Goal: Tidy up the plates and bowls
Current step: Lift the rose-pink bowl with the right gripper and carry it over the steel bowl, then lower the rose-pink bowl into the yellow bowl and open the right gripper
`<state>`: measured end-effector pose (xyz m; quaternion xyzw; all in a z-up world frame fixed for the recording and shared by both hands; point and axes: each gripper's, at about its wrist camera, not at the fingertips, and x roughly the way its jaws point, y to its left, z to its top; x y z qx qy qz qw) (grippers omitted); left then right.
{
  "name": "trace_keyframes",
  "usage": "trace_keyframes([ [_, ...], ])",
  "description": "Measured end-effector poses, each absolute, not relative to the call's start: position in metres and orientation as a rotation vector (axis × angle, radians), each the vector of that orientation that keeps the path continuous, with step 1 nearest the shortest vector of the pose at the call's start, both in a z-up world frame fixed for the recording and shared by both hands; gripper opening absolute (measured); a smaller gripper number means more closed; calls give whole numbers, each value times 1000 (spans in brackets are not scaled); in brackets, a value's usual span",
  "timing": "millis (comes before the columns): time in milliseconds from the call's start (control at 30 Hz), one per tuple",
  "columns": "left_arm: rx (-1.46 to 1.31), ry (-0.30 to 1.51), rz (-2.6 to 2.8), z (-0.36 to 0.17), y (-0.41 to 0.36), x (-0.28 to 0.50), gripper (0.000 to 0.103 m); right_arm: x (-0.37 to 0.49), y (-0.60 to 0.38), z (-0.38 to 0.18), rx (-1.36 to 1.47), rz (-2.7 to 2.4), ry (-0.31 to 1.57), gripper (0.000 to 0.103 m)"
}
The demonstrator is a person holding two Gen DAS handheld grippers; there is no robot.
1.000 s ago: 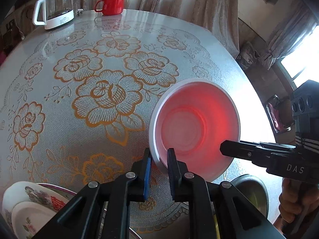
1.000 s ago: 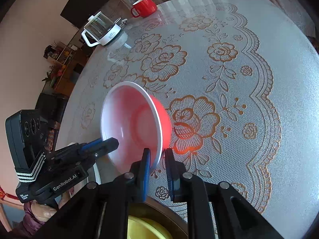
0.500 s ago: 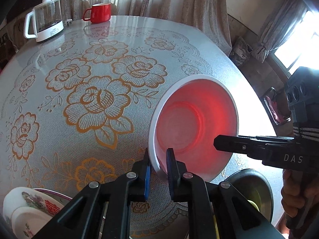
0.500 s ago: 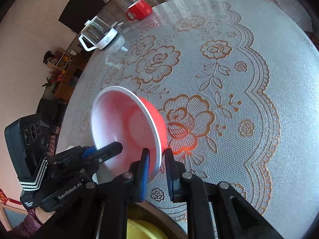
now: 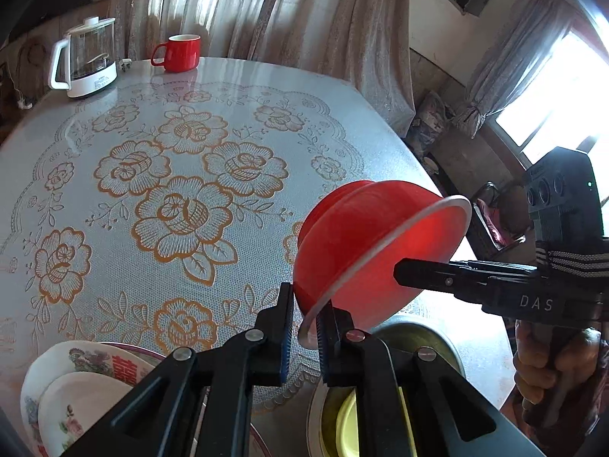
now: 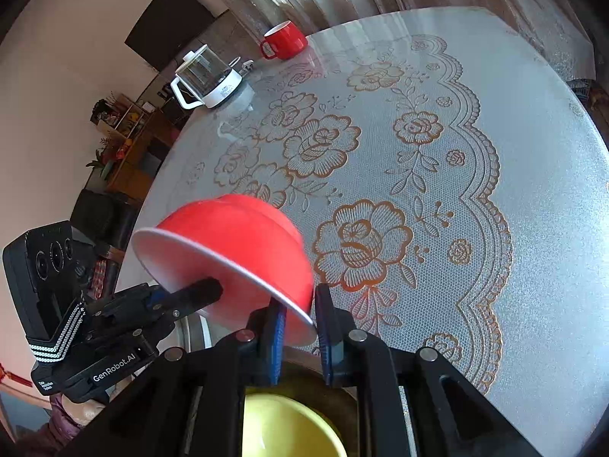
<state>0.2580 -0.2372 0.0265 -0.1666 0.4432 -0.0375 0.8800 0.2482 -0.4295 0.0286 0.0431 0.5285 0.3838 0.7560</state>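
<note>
The left gripper (image 5: 304,321) pinches the white rim of the red bowl (image 5: 342,236), one finger outside the wall and one inside. The right gripper (image 6: 298,314) clamps the same bowl (image 6: 243,236) at the opposite edge of its rim, its pads pressed on either side. Held between the two, the bowl hangs clear of the table (image 5: 114,114), tipped so that its red underside and foot ring face the table and its mouth faces down and back toward the person. Most of its inside is turned away from both cameras; only a sliver of reddish interior shows in the left view.

Below the bowl, at the near table edge, sits a metal bowl (image 5: 426,337) with a yellow bowl (image 6: 289,430) inside it. Both are largely hidden behind the gripper bodies, and the bottom of each frame cuts them off. To the left, a stack of flowered plates (image 5: 80,388) is cut off by the frame corner, so the number of plates cannot be told.

The table carries a lace-patterned cloth with gold roses. At its far edge, well apart from the bowl, stand a glass kettle (image 5: 85,63) and a red mug (image 5: 180,53) near each other, in front of curtains. The person's right hand (image 5: 548,365) is only partly visible around its gripper's handle.
</note>
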Motion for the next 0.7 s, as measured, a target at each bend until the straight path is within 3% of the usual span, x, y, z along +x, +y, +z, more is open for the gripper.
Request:
trace_keyframes([
  [400, -367, 924, -241, 58, -244, 199, 11, 178, -444, 87, 29, 859, 1039, 15],
  [700, -351, 973, -353, 57, -260, 164, 11, 126, -467, 77, 22, 852, 1126, 16],
])
